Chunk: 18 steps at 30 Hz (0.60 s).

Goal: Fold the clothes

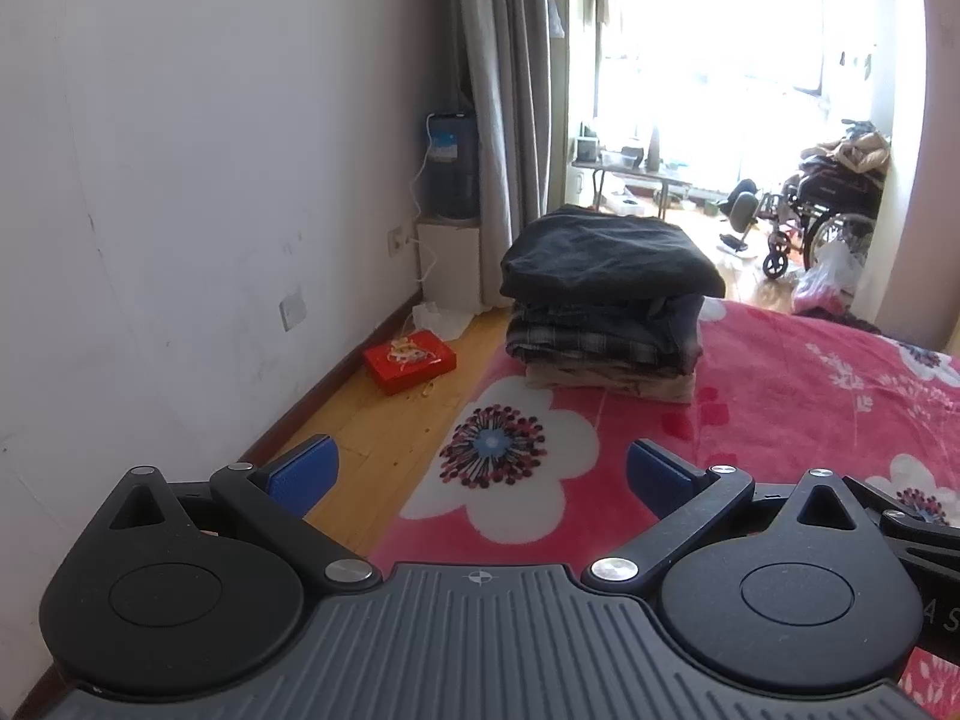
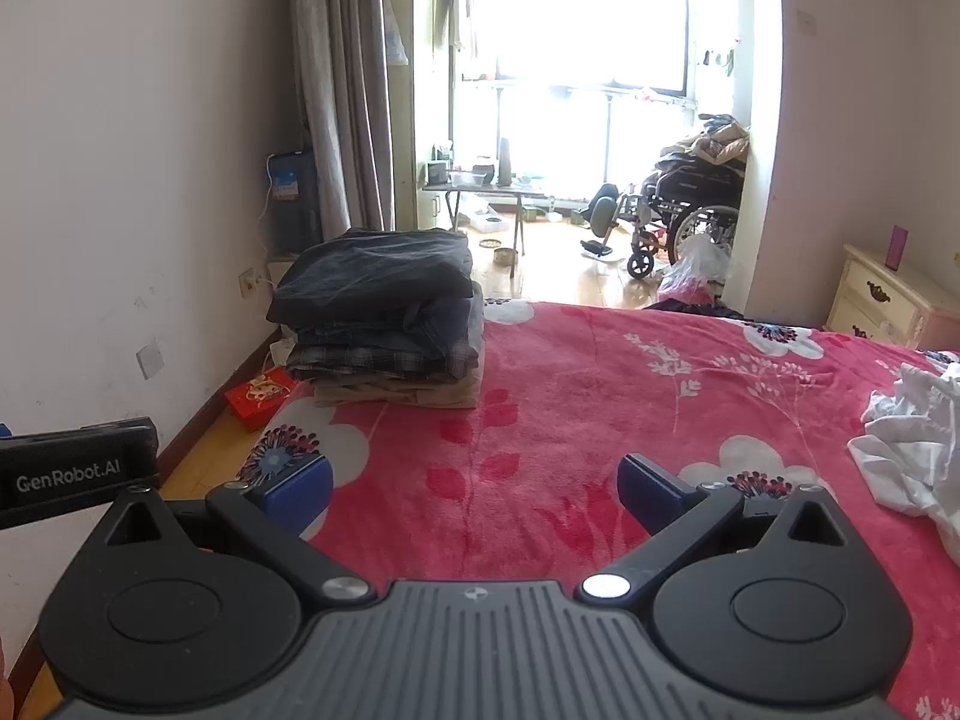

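Note:
A stack of folded clothes [image 1: 606, 300] [image 2: 384, 318], dark garment on top and beige at the bottom, sits at the far left corner of the bed's red flowered blanket [image 1: 780, 408] [image 2: 600, 408]. A crumpled white garment [image 2: 912, 444] lies unfolded at the right edge of the right wrist view. My left gripper [image 1: 480, 471] hovers open over the bed's left edge, well short of the stack, with nothing between its blue pads. My right gripper [image 2: 474, 480] is open and empty above the blanket, to the left of the white garment. The left gripper's body [image 2: 72, 468] shows at the left.
A white wall [image 1: 180, 180] runs close along the left, with wooden floor [image 1: 384, 420] and a red box [image 1: 408, 360] between it and the bed. Beyond the bed stand a water dispenser [image 1: 450, 168], grey curtains [image 1: 504, 90], a wheelchair [image 2: 684, 216] and a cream nightstand [image 2: 882, 300].

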{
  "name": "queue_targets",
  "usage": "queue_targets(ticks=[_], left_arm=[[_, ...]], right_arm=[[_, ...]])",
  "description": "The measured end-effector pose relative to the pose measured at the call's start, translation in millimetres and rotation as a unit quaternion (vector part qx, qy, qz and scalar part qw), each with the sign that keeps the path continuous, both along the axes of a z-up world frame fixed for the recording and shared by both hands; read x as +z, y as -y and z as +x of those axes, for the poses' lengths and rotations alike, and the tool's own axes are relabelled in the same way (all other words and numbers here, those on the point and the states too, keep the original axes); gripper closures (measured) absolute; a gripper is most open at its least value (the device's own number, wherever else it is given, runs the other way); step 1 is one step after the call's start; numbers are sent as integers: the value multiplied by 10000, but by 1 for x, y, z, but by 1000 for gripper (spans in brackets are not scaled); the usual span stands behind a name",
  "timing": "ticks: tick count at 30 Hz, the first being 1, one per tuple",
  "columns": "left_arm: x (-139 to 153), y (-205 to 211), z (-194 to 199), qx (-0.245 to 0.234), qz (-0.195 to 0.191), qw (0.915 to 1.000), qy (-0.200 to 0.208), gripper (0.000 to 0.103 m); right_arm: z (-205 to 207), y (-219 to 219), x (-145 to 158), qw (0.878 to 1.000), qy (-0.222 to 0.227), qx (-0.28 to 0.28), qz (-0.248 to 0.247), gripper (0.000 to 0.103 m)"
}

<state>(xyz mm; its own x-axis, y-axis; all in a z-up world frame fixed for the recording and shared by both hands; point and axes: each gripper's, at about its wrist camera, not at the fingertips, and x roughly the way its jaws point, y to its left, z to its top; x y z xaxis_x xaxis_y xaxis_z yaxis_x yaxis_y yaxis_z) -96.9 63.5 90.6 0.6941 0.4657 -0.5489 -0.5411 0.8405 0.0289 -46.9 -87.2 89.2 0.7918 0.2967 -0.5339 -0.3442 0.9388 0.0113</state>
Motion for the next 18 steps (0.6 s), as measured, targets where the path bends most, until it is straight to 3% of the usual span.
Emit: queue_targets(ticks=[18], left_arm=[[0, -6, -1, 45, -30, 10000, 49, 0]], right_arm=[[-3, -7, -2, 9999, 10, 28, -138, 0]])
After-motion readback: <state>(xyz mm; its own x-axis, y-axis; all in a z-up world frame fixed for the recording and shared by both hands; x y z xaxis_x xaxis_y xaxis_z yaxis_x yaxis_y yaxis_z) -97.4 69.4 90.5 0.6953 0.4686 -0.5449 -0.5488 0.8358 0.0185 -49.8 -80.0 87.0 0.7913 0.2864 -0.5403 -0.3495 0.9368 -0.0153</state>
